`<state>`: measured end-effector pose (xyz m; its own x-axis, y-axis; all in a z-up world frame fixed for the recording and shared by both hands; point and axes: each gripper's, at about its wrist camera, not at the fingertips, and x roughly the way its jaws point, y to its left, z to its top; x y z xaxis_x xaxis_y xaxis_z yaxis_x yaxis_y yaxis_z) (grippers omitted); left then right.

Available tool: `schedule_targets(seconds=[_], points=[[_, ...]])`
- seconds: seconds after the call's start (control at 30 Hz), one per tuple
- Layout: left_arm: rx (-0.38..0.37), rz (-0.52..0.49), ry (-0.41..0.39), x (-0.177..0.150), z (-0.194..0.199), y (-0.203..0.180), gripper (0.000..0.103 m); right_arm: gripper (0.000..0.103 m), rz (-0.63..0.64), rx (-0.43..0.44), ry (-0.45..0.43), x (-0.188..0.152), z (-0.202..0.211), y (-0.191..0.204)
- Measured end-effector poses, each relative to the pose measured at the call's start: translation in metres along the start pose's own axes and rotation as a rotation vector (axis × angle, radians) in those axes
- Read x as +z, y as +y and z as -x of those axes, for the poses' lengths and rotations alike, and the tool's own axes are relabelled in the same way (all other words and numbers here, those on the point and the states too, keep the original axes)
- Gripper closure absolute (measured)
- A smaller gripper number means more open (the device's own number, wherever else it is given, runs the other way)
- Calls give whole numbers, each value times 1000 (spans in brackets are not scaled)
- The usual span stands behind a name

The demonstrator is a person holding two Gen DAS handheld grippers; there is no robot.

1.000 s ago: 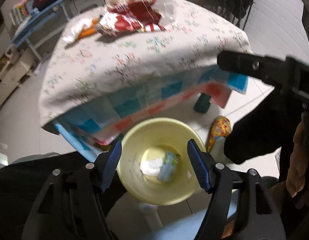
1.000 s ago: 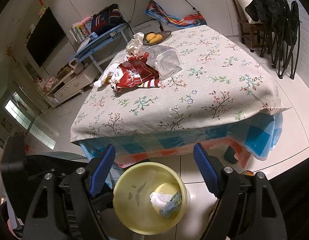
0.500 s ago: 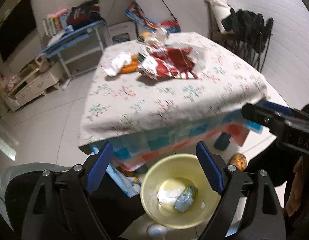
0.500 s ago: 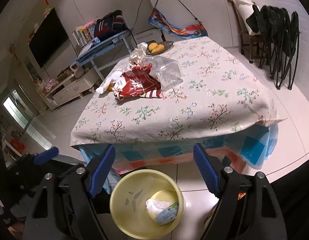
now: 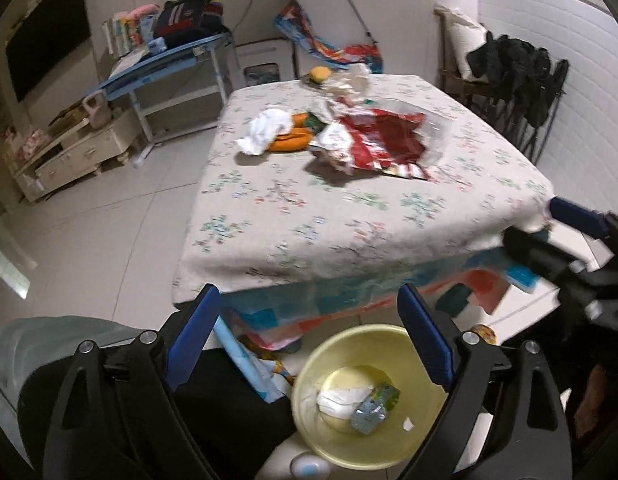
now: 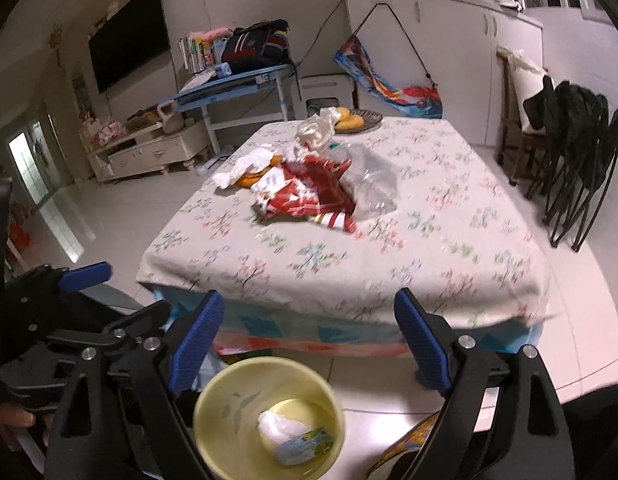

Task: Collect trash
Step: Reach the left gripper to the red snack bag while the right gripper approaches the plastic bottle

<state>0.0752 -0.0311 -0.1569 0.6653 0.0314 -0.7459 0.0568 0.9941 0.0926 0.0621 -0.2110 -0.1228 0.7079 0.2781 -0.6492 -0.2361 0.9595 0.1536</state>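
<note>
A yellow bin (image 5: 345, 444) (image 6: 229, 400) stands on the floor below the table's near edge, holding a white wad (image 5: 339, 402) and a small green-blue packet (image 5: 375, 406). Trash lies on the floral tablecloth (image 5: 309, 216): a red and white wrapper (image 5: 377, 144) (image 6: 309, 196), a clear plastic bag (image 6: 371, 180), a crumpled white tissue (image 5: 263, 130) and an orange wrapper (image 5: 291, 142). My left gripper (image 5: 309, 340) hangs above the bin, jaws opening, nothing between them. My right gripper (image 6: 309, 340) is also over the bin, jaws opening and empty.
A plate of fruit (image 6: 355, 122) sits at the table's far edge. Folding chairs (image 6: 577, 152) lean by the right wall. A blue desk (image 6: 233, 84) and low cabinet (image 6: 149, 152) stand at the back left. White tiled floor surrounds the table.
Both grippers have risen and tilted up, so more of the table and room shows and the bin sits lower in view. Both pairs of jaws have spread wider.
</note>
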Motion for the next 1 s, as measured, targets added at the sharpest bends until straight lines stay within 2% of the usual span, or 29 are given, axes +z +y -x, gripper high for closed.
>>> schedule_targets(seconds=[0.17, 0.27, 0.4, 0.6, 0.83, 1.0], points=[[0, 63, 33, 14, -19, 20, 16, 18, 34, -26, 55, 20, -22, -8], [-10, 60, 41, 26, -31, 23, 16, 18, 37, -39, 74, 27, -34, -16], [-34, 21, 47, 46, -52, 11, 15, 18, 35, -46, 79, 41, -44, -27], [-104, 21, 31, 83, -88, -7, 15, 18, 66, -31, 96, 70, -60, -36], [-173, -197, -35, 125, -117, -25, 15, 18, 85, -34, 80, 99, -79, -49], [-225, -249, -54, 138, -132, -30, 15, 18, 73, -35, 84, 113, -95, -55]])
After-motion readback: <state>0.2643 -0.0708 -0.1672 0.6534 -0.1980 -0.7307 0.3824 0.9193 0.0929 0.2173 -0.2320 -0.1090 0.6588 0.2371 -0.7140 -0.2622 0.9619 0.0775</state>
